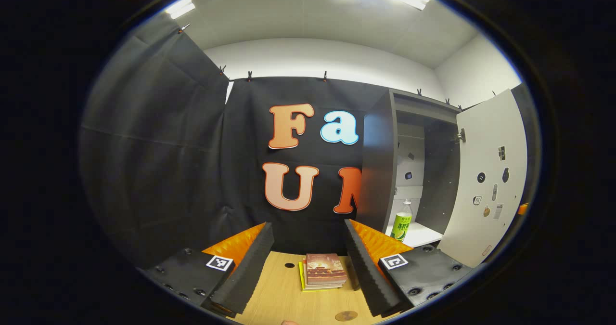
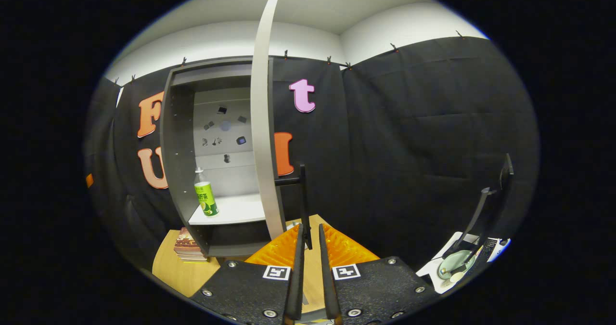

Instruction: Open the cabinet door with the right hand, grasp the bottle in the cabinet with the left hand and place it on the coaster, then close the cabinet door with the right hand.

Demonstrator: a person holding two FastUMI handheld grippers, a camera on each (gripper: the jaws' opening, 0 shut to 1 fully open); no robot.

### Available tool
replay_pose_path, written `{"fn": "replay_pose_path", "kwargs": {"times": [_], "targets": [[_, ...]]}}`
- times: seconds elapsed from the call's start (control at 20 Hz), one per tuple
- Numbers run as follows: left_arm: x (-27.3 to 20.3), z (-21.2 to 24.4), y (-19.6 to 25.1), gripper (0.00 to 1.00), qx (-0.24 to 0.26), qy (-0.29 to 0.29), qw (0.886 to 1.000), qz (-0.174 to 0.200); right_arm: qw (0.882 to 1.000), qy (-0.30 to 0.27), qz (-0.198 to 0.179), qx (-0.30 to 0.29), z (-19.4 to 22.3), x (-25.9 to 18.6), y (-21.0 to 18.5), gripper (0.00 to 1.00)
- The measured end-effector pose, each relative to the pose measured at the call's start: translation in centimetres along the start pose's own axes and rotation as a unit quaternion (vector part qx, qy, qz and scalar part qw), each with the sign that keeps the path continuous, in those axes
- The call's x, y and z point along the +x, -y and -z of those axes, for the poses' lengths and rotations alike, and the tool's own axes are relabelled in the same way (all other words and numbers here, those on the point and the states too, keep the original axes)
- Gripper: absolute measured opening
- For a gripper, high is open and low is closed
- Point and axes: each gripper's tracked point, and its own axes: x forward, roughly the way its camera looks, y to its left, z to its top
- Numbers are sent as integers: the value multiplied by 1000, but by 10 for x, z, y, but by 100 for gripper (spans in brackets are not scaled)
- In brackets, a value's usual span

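The grey cabinet stands at the right of the left gripper view with its white door swung wide. On its white shelf a clear bottle with a green label stands upright. My left gripper is open and holds nothing, well short of the cabinet. A round brown coaster lies on the wooden table between its fingers. In the right gripper view the door shows edge-on, the bottle to its left. My right gripper is shut on the door's black handle bar.
A stack of books lies on the table in front of the left gripper, left of the cabinet. At the far right of the right gripper view a white surface carries a pale dish and a black stand.
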Motion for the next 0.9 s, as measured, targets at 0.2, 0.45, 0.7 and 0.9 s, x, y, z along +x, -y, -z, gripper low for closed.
{"fn": "replay_pose_path", "kwargs": {"times": [0.2,0.45,0.7,0.9], "targets": [[9,17,15,95,-14,-3,1000,-1,999,10,33,-7,-4,0,20,41],[39,42,76,95,-12,-19,999,33,998,18,59,-12,-8,1,40,84],[81,61,171,96,-15,-25,995,92,997,17,73,-13,-9,6,50,93],[115,79,239,98,-12,-34,991,128,996,16,81,-15,-8,8,59,93]]}}
